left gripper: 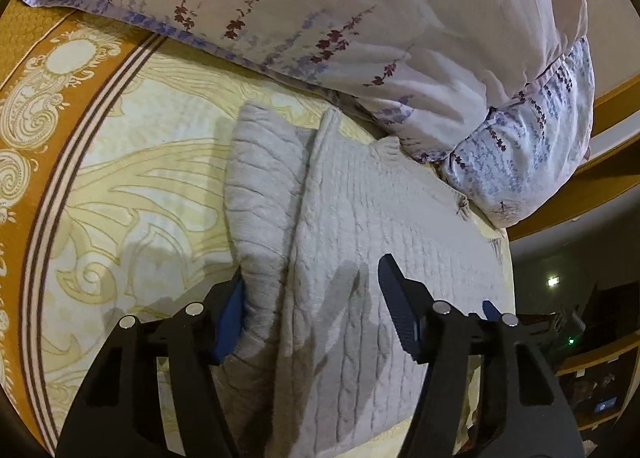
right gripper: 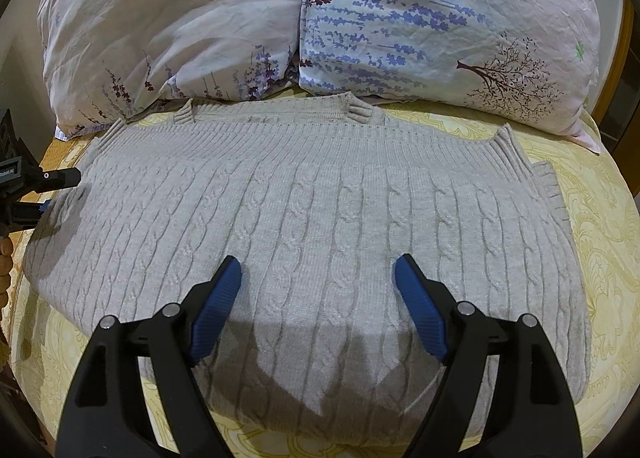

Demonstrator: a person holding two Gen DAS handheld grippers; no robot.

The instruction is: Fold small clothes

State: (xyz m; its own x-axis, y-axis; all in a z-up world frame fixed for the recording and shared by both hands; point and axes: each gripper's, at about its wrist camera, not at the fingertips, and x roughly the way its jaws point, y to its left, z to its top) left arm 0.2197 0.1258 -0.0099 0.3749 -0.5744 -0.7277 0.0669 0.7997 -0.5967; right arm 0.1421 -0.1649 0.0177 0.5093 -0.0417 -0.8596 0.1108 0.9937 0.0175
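Observation:
A light grey cable-knit sweater (right gripper: 312, 209) lies flat on the yellow patterned bedspread (right gripper: 592, 242), its ribbed edge toward the pillows. In the left wrist view the sweater (left gripper: 360, 242) has a fold of knit lying along its left side. My left gripper (left gripper: 312, 278) is open, its jaws on either side of the sweater's edge, the left pad against the folded part. It also shows at the left edge of the right wrist view (right gripper: 44, 185). My right gripper (right gripper: 318, 266) is open and empty, just above the sweater's near edge.
Two floral pillows (right gripper: 440, 25) lie against the sweater's far edge. The bedspread has an orange patterned border (left gripper: 36, 105) on the left. A wooden bed frame (left gripper: 600, 177) and a dark room lie to the right in the left wrist view.

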